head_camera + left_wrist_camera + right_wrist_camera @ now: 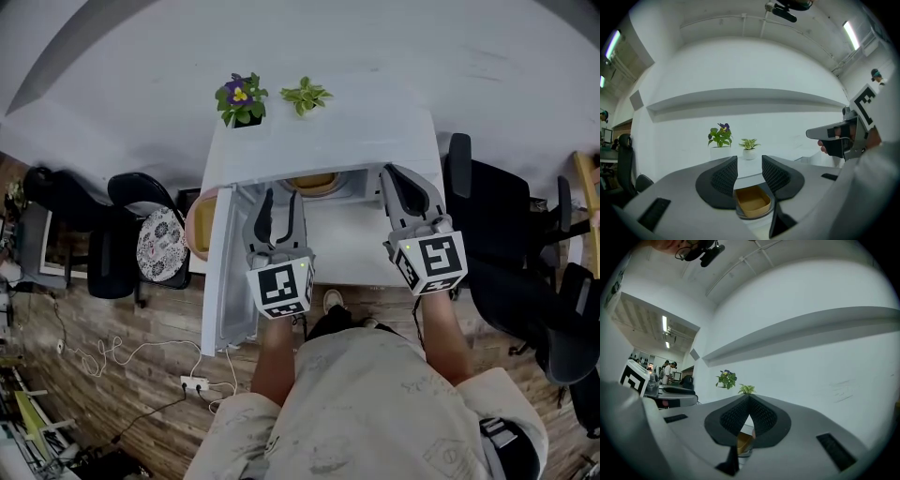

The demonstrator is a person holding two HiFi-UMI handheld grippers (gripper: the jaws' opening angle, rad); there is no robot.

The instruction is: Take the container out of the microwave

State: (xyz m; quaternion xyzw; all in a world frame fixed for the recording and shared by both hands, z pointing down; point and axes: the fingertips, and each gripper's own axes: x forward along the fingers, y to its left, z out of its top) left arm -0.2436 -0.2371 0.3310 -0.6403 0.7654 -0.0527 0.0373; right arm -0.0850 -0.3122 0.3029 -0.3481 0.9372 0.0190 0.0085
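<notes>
- Container (314,181), a tan tub on the glass turntable (739,213), sits at the mouth of the microwave (328,141), just under its top edge; it isn't out yet.
- The door (223,281) is swung wide to your left, so the opening step looks done.
- Your left gripper (279,206) hangs in front of the opening with its jaws apart; the tub shows below and beyond them, untouched.
- Your right gripper (405,187) hovers off to the right, jaws pressed together on nothing.
- What's left, as I judge it: reach in, grip the tub, and draw it clear.
</notes>
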